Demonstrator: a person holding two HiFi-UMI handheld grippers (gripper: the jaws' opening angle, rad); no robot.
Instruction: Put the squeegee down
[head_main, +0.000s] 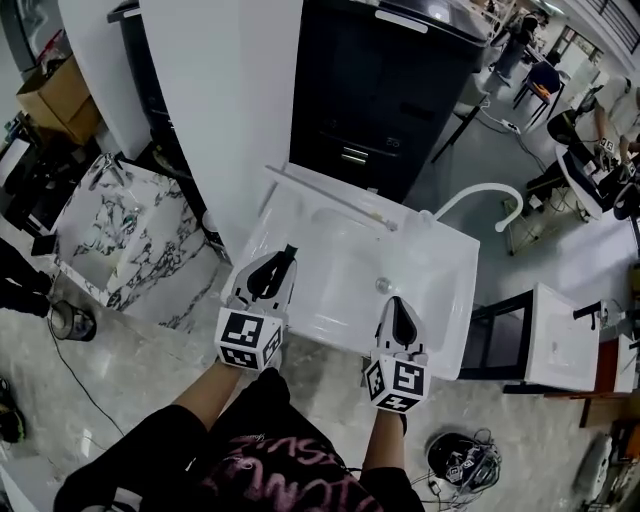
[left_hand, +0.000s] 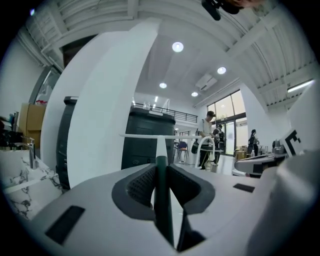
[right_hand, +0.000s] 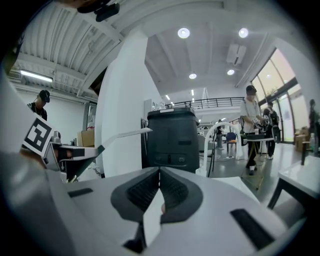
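Note:
The squeegee has a dark green handle (left_hand: 161, 190), a white stem and a long white blade (head_main: 330, 197). My left gripper (head_main: 287, 252) is shut on the handle, and the stem runs forward from its jaws to the blade (left_hand: 160, 136). In the head view the blade stretches along the back rim of a white sink (head_main: 440, 290); whether it touches the rim I cannot tell. My right gripper (head_main: 398, 302) hovers over the basin's near right part, shut with nothing in it (right_hand: 160, 172). The right gripper view shows the blade (right_hand: 125, 134) off to its left.
A curved white faucet (head_main: 482, 193) rises at the sink's back right. Behind the sink stand a black cabinet (head_main: 390, 90) and a white pillar (head_main: 230, 100). A marbled basin unit (head_main: 120, 235) is to the left, a second white sink (head_main: 560, 340) to the right.

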